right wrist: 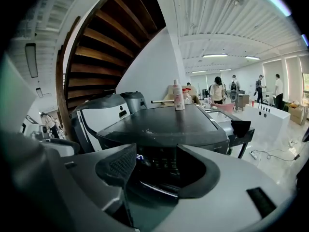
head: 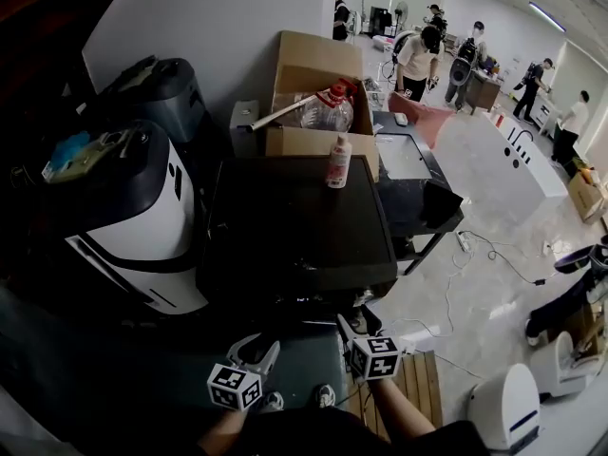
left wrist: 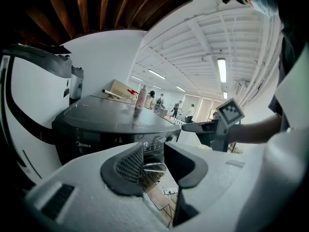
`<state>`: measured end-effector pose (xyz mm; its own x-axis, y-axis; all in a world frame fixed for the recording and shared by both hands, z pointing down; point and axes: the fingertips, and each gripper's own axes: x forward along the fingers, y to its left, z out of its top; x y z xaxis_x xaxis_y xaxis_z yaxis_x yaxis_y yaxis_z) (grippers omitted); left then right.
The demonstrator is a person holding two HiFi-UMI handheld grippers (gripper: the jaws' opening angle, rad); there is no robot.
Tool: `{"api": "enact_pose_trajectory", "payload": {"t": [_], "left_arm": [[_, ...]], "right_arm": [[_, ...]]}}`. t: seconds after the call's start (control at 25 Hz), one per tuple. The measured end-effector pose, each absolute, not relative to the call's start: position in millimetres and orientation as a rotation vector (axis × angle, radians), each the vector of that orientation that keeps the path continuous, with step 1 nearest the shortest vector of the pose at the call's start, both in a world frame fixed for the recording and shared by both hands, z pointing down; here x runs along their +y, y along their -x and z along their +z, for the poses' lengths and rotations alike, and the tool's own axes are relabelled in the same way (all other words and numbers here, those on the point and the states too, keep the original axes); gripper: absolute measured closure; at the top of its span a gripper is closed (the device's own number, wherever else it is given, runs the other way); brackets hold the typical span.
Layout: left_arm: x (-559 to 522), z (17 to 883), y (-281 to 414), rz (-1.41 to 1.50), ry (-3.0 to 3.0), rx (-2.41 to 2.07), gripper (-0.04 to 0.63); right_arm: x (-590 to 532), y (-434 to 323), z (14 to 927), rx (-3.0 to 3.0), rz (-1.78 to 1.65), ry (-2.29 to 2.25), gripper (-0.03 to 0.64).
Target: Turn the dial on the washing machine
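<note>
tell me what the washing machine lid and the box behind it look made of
Washing machine lid: dark and glossy, probably glass or smooth plastic; it mirrors the bottle standing on it. Box: brown cardboard by the look, matte, with open, creased flaps.

The head camera looks steeply down on the washing machine (head: 294,226) beyond the left tongs (head: 258,348) and right tongs (head: 355,329). Each tongs camera looks low and close at that machine's front, which all views share.
</note>
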<state>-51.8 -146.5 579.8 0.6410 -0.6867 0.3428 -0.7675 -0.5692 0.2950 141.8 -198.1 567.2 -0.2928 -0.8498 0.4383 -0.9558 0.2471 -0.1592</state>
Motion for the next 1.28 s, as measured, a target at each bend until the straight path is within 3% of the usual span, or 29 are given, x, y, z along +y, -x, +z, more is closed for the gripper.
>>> {"api": "enact_pose_trajectory", "payload": {"t": [0.72, 1.28], "left_arm": [[-131.7, 572.3, 98.0, 0.290, -2.559, -1.036, 0.569], [-125.9, 574.2, 96.5, 0.308, -2.582, -0.970, 0.584]], "right_arm": [[-136.3, -75.8, 543.1, -2.257, 0.558, -1.791, 0.606], [-119.3, -62.8, 544.4, -2.200, 0.505, -1.769, 0.618]]}}
